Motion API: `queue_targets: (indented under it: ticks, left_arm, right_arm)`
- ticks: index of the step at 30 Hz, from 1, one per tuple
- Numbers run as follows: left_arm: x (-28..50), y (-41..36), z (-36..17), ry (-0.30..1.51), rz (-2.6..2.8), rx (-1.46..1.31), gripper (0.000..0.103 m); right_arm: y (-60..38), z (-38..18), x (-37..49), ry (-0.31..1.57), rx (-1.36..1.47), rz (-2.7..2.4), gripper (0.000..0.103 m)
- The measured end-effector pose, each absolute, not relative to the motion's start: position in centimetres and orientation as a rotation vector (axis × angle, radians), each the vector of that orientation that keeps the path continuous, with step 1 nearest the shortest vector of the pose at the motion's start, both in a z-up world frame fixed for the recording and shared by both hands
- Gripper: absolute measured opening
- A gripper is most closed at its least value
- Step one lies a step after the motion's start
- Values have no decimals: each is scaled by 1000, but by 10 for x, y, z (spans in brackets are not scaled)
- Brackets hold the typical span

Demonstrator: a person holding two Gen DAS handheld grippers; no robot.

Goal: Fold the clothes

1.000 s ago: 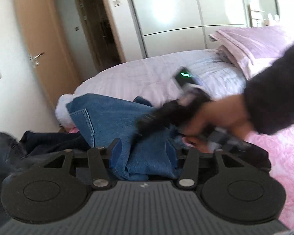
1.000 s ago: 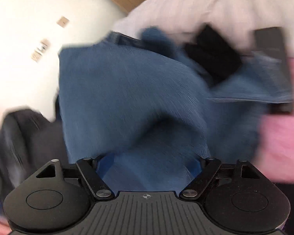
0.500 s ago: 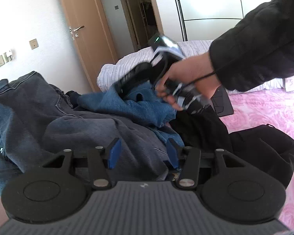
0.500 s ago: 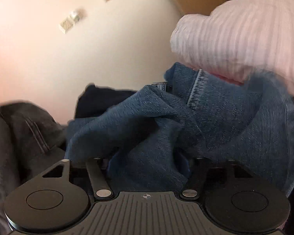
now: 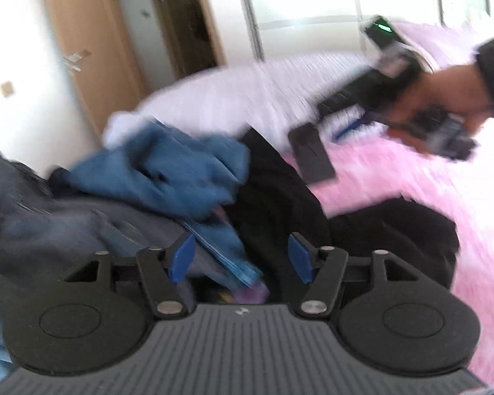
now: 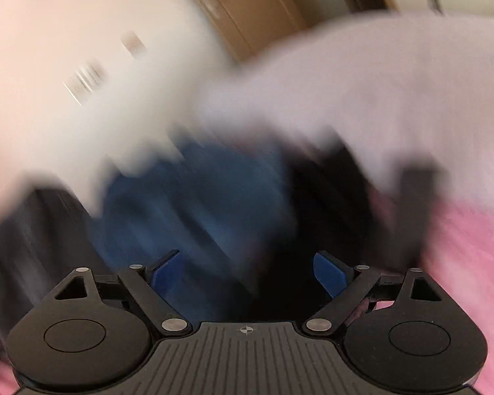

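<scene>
A heap of clothes lies on the bed's left side: crumpled blue jeans (image 5: 168,171), a grey denim garment (image 5: 49,230) and black garments (image 5: 395,230). My left gripper (image 5: 242,258) is open and empty just above the heap. My right gripper (image 6: 248,271) is open and empty; its view is badly blurred, with the blue jeans (image 6: 197,214) and black cloth (image 6: 329,197) ahead of it. It also shows in the left wrist view (image 5: 352,108), held in a hand above the bed at upper right.
The bed has a pink cover (image 5: 428,181) and a pale striped duvet (image 5: 247,98). A dark flat device (image 5: 311,153) lies on the bed beyond the heap. A wooden door (image 5: 92,49) and a white wardrobe (image 5: 313,0) stand behind.
My right gripper has let go of the blue jeans, which now lie on the heap, and has swung up and to the right. My left gripper has shifted; both views are motion-blurred.
</scene>
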State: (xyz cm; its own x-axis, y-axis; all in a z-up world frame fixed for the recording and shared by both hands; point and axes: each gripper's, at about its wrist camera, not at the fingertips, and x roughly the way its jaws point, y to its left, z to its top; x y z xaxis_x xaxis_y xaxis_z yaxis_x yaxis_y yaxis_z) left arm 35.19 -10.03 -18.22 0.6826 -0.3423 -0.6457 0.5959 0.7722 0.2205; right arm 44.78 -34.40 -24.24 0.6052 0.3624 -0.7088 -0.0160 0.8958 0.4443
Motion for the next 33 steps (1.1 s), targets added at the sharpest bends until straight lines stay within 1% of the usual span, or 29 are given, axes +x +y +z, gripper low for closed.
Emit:
queue_targets:
  ticks: [3,6,10,11,12,13,14,15,16,17,18,20,24,26,30,33]
  left_arm:
    - [353,-111,-222,704,-615,500,62]
    - [355,-118,-261,765,-642,568,62]
    - [363,-122,-300,825,-636,627,60]
    - [365,-123,-307,837,-633,636,58]
    - [366,-125,-312,845,-634,647,53]
    - [366,-127,-314,851,-637,661,41]
    - [366,-128,-315,854,-639,675,29]
    - [365,-129,-313,853,-643,681,24]
    - [364,-130,-308,851,-647,683,17]
    - [362,-130,-303,844,-650,679,13]
    - [359,-130,-295,833,-655,673,11]
    - [347,-133,-276,804,-671,667,8]
    - [317,-148,-236,771,-693,610,6]
    - [299,-161,-216,767,-702,567,0]
    - [240,-194,-188,758,-752,527,0]
    - [184,-223,-185,788,-805,534,0]
  right_arm:
    - [-346,-286,387,1048,287,179,89]
    - [-354,-318,353,1106,205,74,89]
    - [-367,-343,348,1121,228,12,89]
    - [-371,-344,349,1122,258,19,85]
    - [-371,-343,349,1128,279,13,75]
    - [-371,-342,350,1133,299,5,66]
    - [-373,-336,346,1125,314,-9,52]
    - [-375,-329,342,1113,328,-25,39]
    - [-378,-322,337,1102,342,-40,33]
    - [-380,-315,333,1091,357,-55,27]
    - [-381,-303,321,1081,341,-66,25]
    - [-382,-276,297,1062,298,-84,22]
    - [-403,-233,220,1029,345,-238,21]
    - [-421,-213,170,1015,375,-324,21]
    - [-460,-181,56,993,409,-483,20]
    - [-486,-170,-26,994,450,-573,19]
